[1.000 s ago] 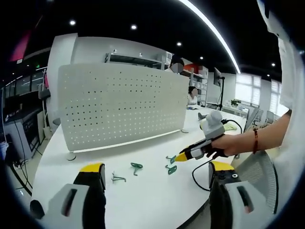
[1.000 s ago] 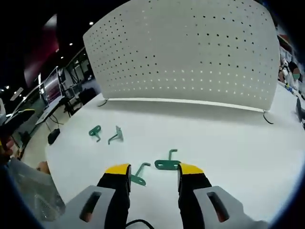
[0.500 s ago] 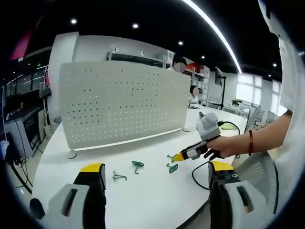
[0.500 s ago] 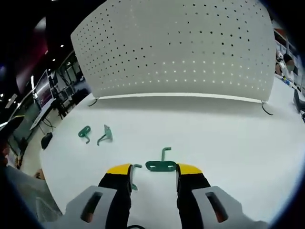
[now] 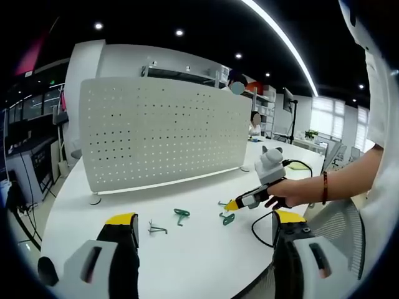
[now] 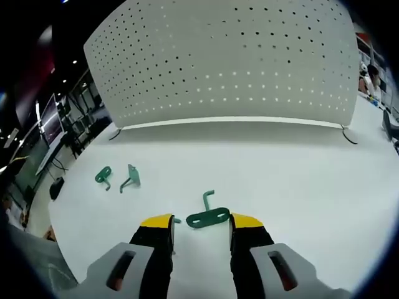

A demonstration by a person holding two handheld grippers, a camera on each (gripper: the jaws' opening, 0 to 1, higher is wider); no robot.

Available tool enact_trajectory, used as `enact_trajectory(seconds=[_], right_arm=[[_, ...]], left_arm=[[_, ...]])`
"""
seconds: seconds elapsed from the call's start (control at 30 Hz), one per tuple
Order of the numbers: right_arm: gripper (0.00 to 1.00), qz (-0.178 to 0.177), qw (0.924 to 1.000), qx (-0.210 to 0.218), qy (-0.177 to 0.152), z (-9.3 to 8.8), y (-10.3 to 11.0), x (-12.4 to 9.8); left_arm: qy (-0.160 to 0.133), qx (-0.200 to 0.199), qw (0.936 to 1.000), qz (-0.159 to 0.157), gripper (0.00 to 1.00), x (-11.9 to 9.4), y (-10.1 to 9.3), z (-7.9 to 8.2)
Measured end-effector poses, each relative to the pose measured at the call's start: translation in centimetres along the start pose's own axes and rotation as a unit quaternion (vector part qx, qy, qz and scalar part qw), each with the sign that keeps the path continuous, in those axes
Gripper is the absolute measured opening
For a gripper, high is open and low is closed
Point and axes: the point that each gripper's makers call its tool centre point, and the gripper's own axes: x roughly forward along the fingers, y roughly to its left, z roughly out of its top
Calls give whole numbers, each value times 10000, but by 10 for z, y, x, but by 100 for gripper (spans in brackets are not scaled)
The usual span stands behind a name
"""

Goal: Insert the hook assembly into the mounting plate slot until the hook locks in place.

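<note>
A white perforated mounting plate stands upright across the white table; in the right gripper view the plate spans the top. A green hook assembly lies flat on the table between the jaw tips of my right gripper, which is open. A second green hook peeks out beside its left jaw. Two more hooks lie to the left. My left gripper hangs open over the near table, apart from the hooks. From the right, the right gripper reaches down to the hooks.
A person's hand holds the right gripper, with a black cable trailing over the table edge. The plate rests on small feet. Desks, shelves and seated people fill the room behind. Bare table stretches between hooks and plate.
The right gripper has moved forward and down, so the green hook assembly now lies between its jaw tips instead of ahead of them. The left gripper has held nearly still.
</note>
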Motion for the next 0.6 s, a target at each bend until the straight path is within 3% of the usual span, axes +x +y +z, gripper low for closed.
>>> enact_trajectory(seconds=[0.6], right_arm=[[27,-136,9997,-90,207,-2,-13,5]], left_arm=[[3,-43,10000,-29,89,2,0,0]])
